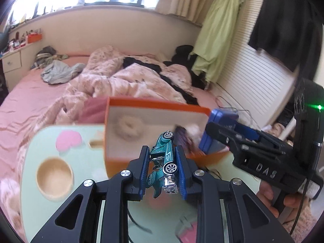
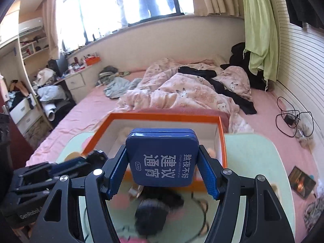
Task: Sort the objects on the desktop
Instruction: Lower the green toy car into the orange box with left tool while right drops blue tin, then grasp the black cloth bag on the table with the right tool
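My left gripper [image 1: 163, 163] is shut on a small teal toy car [image 1: 164, 158], held on its side, nose pointing away, above the pale green table [image 1: 34, 182]. Just beyond it stands an orange box [image 1: 141, 105] with a white inside, where blurred small things lie. My right gripper [image 2: 162, 158] is shut on a flat blue tin [image 2: 162, 158] with white lettering, held above the near rim of the same orange box [image 2: 162, 115]. In the left wrist view the blue tin [image 1: 214, 129] and the right gripper [image 1: 218, 133] show at the right over the box's corner.
A round wooden dish [image 1: 54, 177] and a pink shape [image 1: 67, 140] lie on the table's left. Dark blurred objects [image 2: 154, 212] and a cable sit on the table under my right gripper. A pink bed [image 2: 97, 105] with rumpled bedding surrounds the table. A person's hand [image 1: 271, 198] grips the right handle.
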### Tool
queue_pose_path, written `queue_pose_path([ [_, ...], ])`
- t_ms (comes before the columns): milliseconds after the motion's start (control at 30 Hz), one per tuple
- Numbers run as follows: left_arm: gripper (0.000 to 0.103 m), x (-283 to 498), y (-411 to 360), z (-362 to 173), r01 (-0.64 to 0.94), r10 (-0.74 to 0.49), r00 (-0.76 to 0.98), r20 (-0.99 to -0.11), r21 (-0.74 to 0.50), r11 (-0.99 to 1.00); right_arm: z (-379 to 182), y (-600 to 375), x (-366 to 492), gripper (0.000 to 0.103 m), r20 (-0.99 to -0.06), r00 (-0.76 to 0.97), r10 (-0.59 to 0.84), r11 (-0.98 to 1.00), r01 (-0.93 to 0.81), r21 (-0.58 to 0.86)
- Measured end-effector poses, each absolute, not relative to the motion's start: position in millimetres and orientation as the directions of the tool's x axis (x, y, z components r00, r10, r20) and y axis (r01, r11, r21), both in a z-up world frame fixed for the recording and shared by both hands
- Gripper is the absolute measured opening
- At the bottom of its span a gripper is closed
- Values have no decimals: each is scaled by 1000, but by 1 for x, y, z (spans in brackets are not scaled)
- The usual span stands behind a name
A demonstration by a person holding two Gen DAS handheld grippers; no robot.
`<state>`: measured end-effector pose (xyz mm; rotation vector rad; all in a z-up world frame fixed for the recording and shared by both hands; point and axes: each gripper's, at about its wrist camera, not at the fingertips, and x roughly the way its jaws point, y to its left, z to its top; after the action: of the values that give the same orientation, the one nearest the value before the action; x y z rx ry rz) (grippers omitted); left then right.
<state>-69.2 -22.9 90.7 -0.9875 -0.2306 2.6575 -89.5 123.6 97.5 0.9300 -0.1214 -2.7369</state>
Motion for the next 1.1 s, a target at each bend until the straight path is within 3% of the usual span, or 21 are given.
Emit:
queue_pose_path([
  [167,25,-103,-27,87,-175,304,-717,-627,-261,-949,82,128,-127,67,-629,-743,-229,-972,140,189],
  [233,32,-107,-27,86,-167,301,-721,-624,-266,-950,76,136,-138,68,-647,-714,-265,-960,131,249],
  [333,48,-102,-29,90,-197,326,-725,-607,-270,-942,81,155,-137,68,-629,-721,-292,-943,108,314],
  [400,67,-93,-34,93,-182,310,-740,-597,-266,-947,91,168,-128,71,-602,-751,-272,-944,89,316],
  [600,92,-53,-37,82,-168,302,-722,-622,-266,-949,105,183,-69,76,-564,-791,-237,-954,78,291],
  [833,95,-9,-24,32,-140,209,-638,-741,-155,-978,46,149,-13,77,-740,-608,-287,-957,153,246],
  [1033,98,-4,-18,4,-114,101,-627,-772,-37,-993,23,130,-4,77,-805,-549,-227,-972,175,155],
  [1100,100,-3,-14,3,-115,80,-624,-778,-9,-993,16,126,-6,84,-823,-540,-174,-980,175,92],
])
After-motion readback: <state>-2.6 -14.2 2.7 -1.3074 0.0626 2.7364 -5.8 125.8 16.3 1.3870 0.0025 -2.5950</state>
